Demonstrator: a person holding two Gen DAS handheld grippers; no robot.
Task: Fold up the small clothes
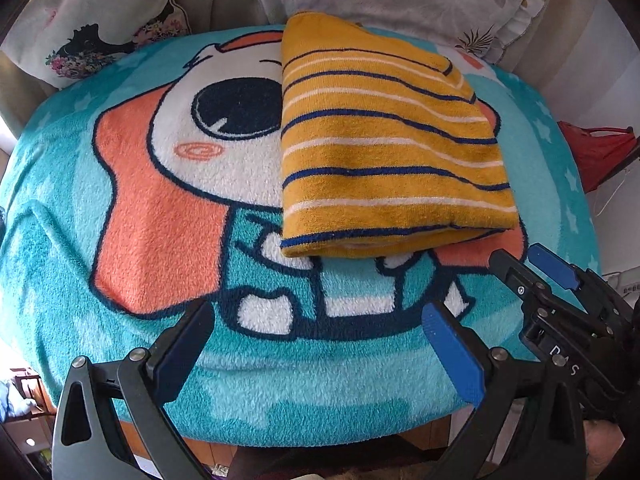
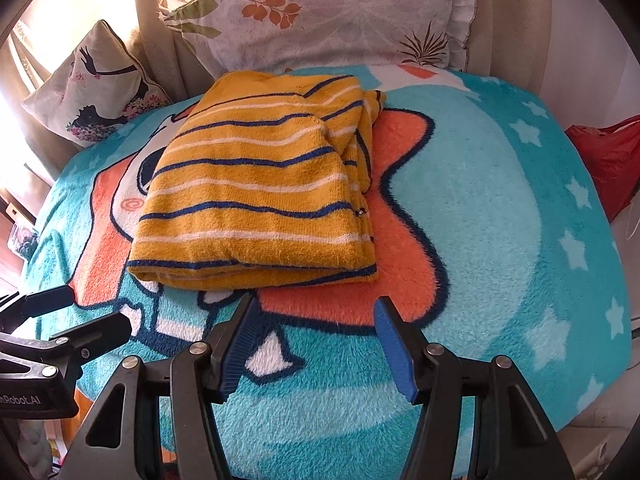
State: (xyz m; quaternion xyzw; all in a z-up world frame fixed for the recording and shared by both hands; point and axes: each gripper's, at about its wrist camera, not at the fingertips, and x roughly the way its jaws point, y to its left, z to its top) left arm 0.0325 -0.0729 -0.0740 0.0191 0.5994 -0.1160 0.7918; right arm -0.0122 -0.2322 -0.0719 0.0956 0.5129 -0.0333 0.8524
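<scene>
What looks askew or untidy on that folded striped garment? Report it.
The yellow striped garment lies folded on the cartoon blanket, mostly neat. Its right side is uneven: an under layer sticks out past the top fold, bunched near the far corner. Both grippers, left and right, hang open, clear of it.

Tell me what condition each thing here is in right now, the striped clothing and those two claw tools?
Striped garment: folded into a stacked rectangle, lying flat on the blanket, held by nothing.
Cartoon blanket: spread out under the garment.
Left gripper: open, empty, in front of the garment.
Right gripper: open, empty, close to the garment's near edge.
Leaf-print pillow: propped up behind the blanket.
</scene>
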